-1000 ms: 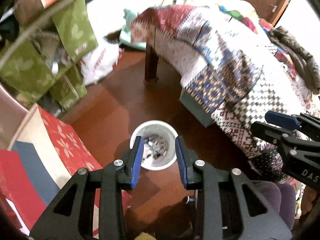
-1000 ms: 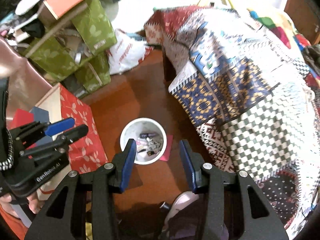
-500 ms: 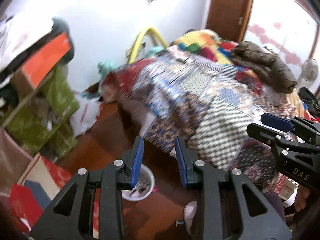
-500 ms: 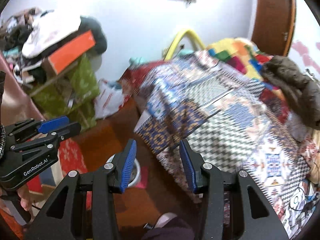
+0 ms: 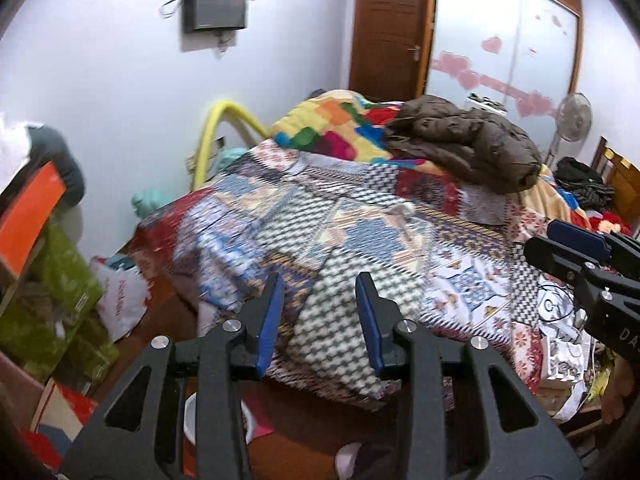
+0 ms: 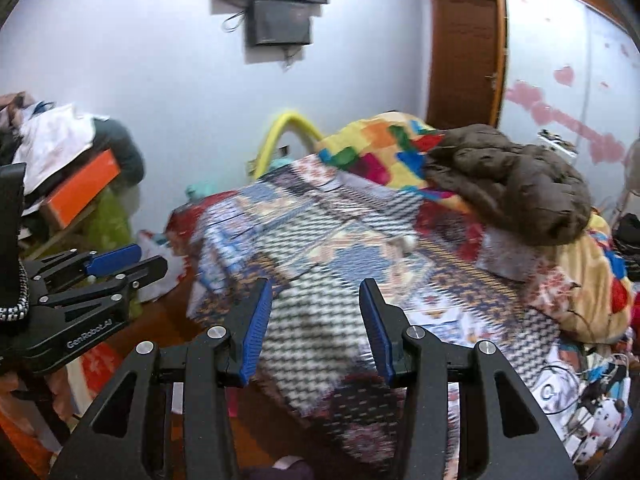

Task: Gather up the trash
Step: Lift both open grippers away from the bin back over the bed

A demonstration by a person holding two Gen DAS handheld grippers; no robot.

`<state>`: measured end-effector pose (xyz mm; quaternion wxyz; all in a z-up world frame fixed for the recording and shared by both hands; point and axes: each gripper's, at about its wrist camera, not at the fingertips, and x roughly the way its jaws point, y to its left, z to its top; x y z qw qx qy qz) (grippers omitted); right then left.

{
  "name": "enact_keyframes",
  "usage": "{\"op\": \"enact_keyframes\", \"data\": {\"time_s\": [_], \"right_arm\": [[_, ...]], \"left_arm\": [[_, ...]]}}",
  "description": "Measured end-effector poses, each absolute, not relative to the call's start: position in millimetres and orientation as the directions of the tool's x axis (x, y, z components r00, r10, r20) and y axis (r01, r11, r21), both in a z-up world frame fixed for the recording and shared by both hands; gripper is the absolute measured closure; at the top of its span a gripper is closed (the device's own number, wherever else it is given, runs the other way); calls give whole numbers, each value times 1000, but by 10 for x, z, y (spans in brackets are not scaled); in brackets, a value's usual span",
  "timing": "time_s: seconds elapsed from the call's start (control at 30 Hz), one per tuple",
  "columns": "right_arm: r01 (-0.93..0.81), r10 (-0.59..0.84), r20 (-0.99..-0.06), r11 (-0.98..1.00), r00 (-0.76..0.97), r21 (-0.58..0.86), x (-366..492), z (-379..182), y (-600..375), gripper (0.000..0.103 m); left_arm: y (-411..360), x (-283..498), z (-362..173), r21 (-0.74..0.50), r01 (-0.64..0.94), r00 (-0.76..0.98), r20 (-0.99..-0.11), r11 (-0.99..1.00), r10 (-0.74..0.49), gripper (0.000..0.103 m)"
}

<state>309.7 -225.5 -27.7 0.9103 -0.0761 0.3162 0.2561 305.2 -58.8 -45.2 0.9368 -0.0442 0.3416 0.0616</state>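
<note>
My left gripper (image 5: 319, 292) is held up over the near corner of a bed with a patchwork quilt (image 5: 360, 240). Its jaws are opening and nothing is between them. The right gripper (image 6: 315, 296) hangs beside it, jaws also opening and empty; it shows at the right edge of the left wrist view (image 5: 576, 248). A small white crumpled thing (image 5: 404, 210) lies on the quilt further ahead, blurred (image 6: 406, 242). The white trash bin (image 5: 248, 420) is low on the floor, mostly hidden behind my left gripper's fingers.
A brown jacket (image 5: 460, 144) and a bright blanket (image 5: 328, 128) are heaped at the far end of the bed. Green boxes (image 5: 52, 300) and a white bag (image 5: 120, 304) crowd the left. Cables and packets (image 5: 560, 320) lie on the bed's right side. A pink sheet (image 5: 260, 420) lies by the bin.
Both grippers rose from over the white bin and tilted up to face the bed. The bin slid to the bottom of the view. Both pairs of jaws stand wider apart.
</note>
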Motion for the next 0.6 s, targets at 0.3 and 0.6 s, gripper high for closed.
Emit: {"op": "enact_keyframes", "data": {"time_s": [0.3, 0.6], "right_arm": [[-420, 349, -629, 907, 694, 39, 3640, -343, -2807, 49], [-338, 291, -661, 939, 692, 60, 4266, -591, -3105, 46]], "left_arm": [[-1092, 3676, -477, -38, -68, 769, -639, 997, 28, 44], [-1282, 4418, -746, -69, -22, 741, -671, 997, -30, 42]]}}
